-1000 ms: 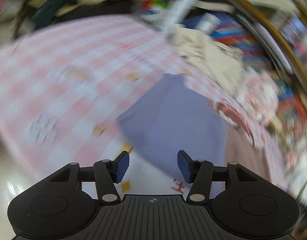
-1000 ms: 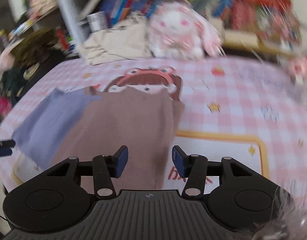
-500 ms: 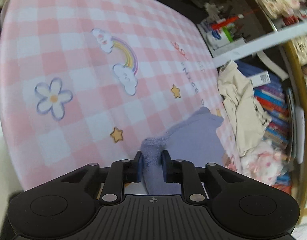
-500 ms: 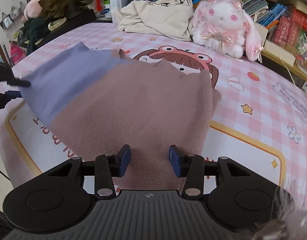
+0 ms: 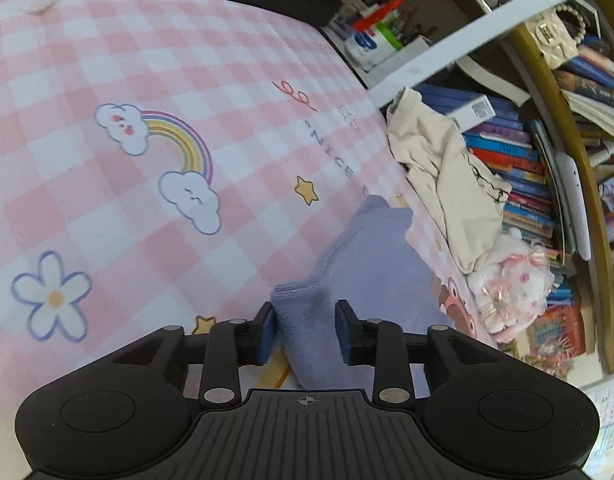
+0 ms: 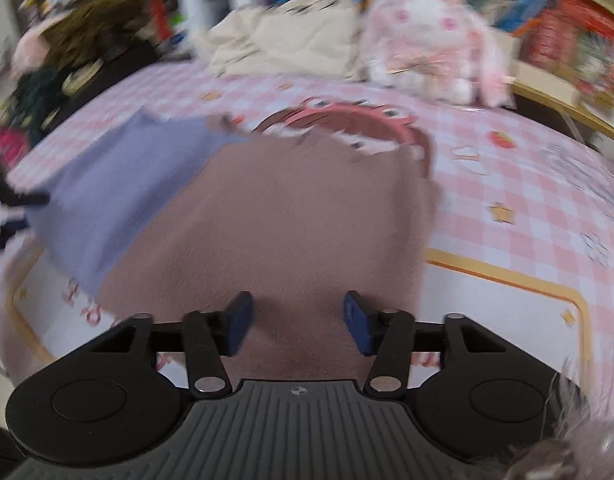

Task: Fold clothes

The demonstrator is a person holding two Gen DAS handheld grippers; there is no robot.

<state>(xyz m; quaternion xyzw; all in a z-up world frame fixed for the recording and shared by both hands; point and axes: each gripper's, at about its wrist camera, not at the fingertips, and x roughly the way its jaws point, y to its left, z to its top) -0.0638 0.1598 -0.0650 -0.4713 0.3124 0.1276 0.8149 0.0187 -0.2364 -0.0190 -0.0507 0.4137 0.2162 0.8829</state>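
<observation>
The left gripper point(image 5: 305, 328), spread, straddles the raised corner of the lilac fleece cloth point(image 5: 371, 264) toward 12 o'clock, probably to grip it, while the right gripper point(image 6: 297, 322) hovers spread over the brown fleece cloth point(image 6: 287, 220).

Lilac cloth point(image 5: 371, 264): soft, matt, fine-napped. Brown cloth point(image 6: 307, 216): fuzzy, matt. Bench cover point(image 5: 107, 208): smooth printed fabric. Hand-held gripper point(image 5: 305, 330): matt black plastic.

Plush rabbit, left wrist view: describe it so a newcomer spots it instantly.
Start at the pink checked table cover and follow its far right edge to the bookshelf. There, just below the crumpled cream garment, sits the plush rabbit. It is the only fluffy white thing, with pink eyes and a pink bow; its neighbours are flat cloth or book spines.
</observation>
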